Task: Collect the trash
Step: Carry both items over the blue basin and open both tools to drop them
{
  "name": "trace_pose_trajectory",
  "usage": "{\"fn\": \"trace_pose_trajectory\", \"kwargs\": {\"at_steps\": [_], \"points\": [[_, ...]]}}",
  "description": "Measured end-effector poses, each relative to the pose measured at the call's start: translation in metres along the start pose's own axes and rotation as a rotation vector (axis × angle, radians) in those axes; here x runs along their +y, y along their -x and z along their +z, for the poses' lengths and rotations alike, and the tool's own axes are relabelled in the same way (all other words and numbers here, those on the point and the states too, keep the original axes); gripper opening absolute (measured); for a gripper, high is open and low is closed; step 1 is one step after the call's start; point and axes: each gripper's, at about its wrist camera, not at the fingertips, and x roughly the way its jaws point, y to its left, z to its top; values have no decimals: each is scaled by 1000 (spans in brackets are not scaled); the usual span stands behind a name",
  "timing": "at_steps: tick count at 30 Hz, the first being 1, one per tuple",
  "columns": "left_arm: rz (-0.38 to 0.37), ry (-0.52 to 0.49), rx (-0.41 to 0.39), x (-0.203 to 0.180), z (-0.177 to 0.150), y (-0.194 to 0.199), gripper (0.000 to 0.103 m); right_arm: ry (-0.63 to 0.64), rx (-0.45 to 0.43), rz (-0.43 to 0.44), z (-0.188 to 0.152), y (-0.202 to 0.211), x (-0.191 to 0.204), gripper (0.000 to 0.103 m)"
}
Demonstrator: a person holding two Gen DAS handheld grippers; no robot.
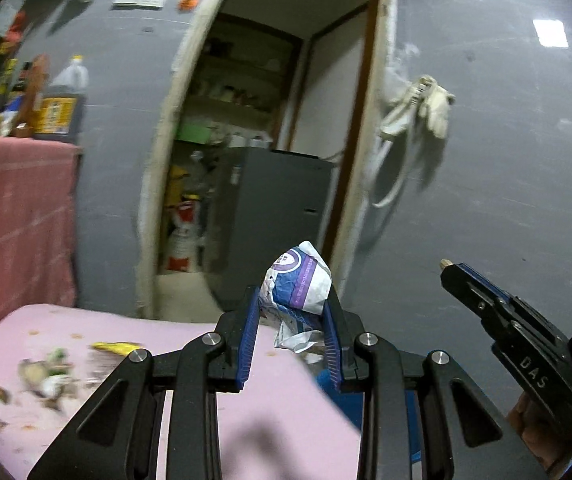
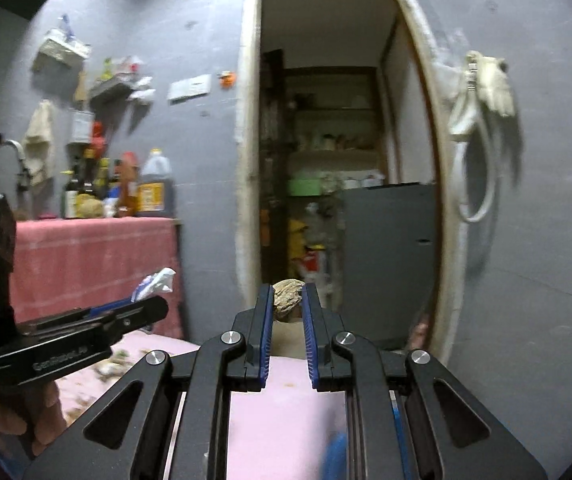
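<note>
My left gripper is shut on a crumpled white, blue and purple wrapper, lifted above the pink table. In the right wrist view the same gripper comes in from the left with the wrapper sticking out of its tip. My right gripper is shut on a small brownish crumpled ball, held level toward the doorway. It also shows at the right of the left wrist view, as the right gripper seen from the side. More scraps and a yellow wrapper lie on the pink table.
A counter draped in red cloth holds bottles and a large jug. An open doorway shows a dark cabinet and shelves. Gloves and a white hose hang on the grey wall. A person's hand grips the left tool.
</note>
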Motion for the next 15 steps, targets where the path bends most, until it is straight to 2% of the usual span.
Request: {"fn": "trace_pose_trajectory", "kwargs": {"at_steps": [7, 15], "points": [[-92, 1, 80, -40, -12, -53, 26, -20, 42, -134, -12, 6, -51, 12], [-149, 41, 269, -66, -38, -116, 26, -134, 166, -200, -43, -4, -104, 12]]}}
